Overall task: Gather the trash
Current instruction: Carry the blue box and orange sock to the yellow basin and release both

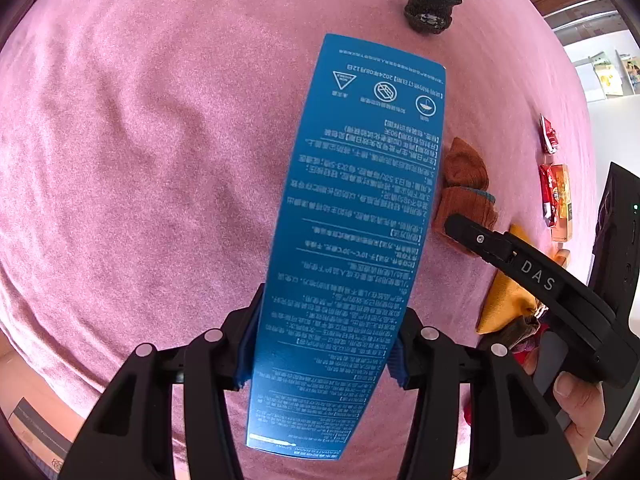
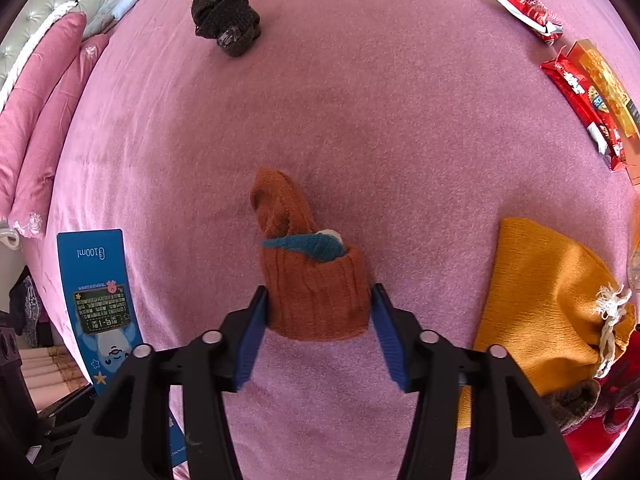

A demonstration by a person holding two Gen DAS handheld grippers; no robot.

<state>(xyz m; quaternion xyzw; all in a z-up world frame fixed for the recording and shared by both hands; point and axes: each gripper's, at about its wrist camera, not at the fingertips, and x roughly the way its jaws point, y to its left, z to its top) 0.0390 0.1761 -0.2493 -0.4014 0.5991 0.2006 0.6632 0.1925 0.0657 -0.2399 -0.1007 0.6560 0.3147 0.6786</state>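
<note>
Pink velvet bedding (image 2: 360, 100) lay under both tools. The left gripper (image 1: 322, 346) was clamped on the long blue box (image 1: 352, 208) near its lower end, most of the box sticking out past the pads — a light carton gripped so low could pivot or slip free if swung. The right gripper (image 2: 318, 330) stood spread around the orange sock (image 2: 316, 292), not yet closed; closing there would likely collect clothing, not trash — the red wrappers (image 2: 576, 92) lay well apart.
</note>
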